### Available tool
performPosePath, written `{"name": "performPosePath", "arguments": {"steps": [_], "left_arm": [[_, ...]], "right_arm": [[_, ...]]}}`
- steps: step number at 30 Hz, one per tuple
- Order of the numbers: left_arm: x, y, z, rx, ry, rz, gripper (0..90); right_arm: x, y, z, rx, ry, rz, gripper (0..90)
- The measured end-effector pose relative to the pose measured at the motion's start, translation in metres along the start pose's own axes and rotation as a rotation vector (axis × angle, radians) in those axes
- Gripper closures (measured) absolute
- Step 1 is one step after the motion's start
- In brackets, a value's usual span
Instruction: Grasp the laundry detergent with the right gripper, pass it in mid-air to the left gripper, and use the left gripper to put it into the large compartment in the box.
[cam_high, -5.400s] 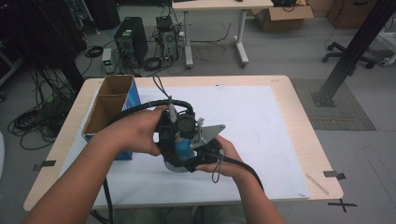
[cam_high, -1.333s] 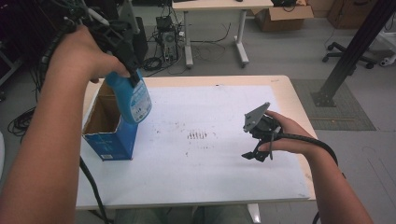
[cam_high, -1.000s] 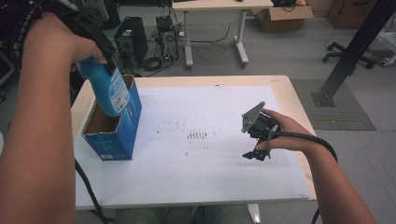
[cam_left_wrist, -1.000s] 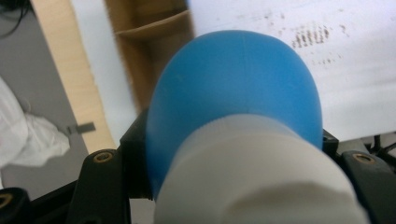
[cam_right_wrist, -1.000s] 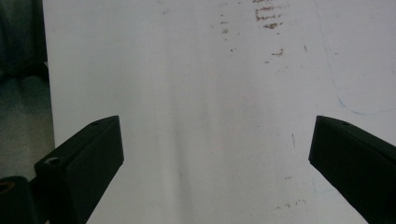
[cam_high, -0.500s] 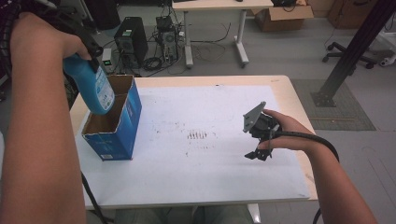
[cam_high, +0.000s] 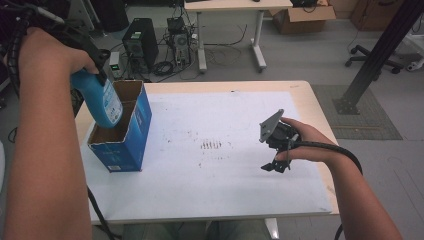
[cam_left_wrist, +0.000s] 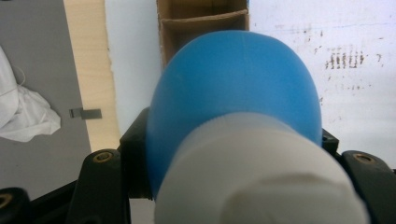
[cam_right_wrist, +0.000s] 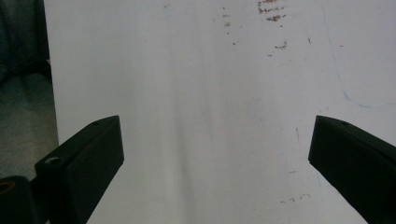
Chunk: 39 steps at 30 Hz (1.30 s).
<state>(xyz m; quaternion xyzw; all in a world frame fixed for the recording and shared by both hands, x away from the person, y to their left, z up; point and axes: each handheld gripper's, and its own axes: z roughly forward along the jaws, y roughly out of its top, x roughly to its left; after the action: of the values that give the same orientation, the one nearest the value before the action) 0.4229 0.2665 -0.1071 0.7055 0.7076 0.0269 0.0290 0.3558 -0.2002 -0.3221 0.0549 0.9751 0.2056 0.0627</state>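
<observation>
The blue plastic bottle with a white cap (cam_high: 100, 100) hung tilted over the open top of the tall blue cardboard box (cam_high: 125, 145), its lower end just inside the box mouth. In the left gripper view the bottle (cam_left_wrist: 238, 93) was seen from its cap end, with the brown inside of the box (cam_left_wrist: 201, 23) and a cardboard divider beyond it. The left claw (cam_high: 92, 67) was clenched on the bottle near its cap, its black jaws pressed against both sides of the blue body. The box stood upright on the left part of the white sheet (cam_high: 225, 185) that covered the pale wooden worktop (cam_high: 310, 97). A patch of small dark marks (cam_high: 212, 145) lay on the sheet near its middle, well apart from the box. On the right side of the sheet the right claw (cam_high: 275, 166) rested low over the paper, released, its two black jaws set wide apart with nothing but bare white sheet (cam_right_wrist: 205, 116) between them.
</observation>
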Motion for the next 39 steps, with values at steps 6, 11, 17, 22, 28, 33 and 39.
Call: {"name": "performPosePath", "arguments": {"steps": [6,11,17,22,28,33,39], "left_arm": [[0.003,-0.001,0.016,0.009,-0.001,0.003,38.3],[0.005,-0.001,0.030,0.013,0.000,0.009,38.3],[0.004,0.000,0.049,0.025,0.007,0.009,38.3],[0.003,0.002,0.063,0.040,0.007,0.013,38.4],[0.002,0.003,0.078,0.053,-0.003,0.021,38.4],[0.004,0.004,0.092,0.068,-0.011,0.020,38.3],[0.007,0.005,0.107,0.082,-0.013,0.019,38.4]], "right_arm": [[0.000,-0.001,0.000,-0.006,-0.001,0.005,3.3],[0.001,0.000,0.001,-0.007,0.003,0.003,3.3],[0.001,-0.001,0.003,-0.009,0.005,0.004,3.3],[0.002,0.000,0.004,-0.010,0.008,0.002,3.3],[0.003,0.000,0.003,-0.010,0.008,0.002,3.3],[0.004,-0.001,0.003,-0.007,0.009,0.002,3.3],[0.003,-0.002,0.003,-0.004,0.010,0.007,3.3]]}}
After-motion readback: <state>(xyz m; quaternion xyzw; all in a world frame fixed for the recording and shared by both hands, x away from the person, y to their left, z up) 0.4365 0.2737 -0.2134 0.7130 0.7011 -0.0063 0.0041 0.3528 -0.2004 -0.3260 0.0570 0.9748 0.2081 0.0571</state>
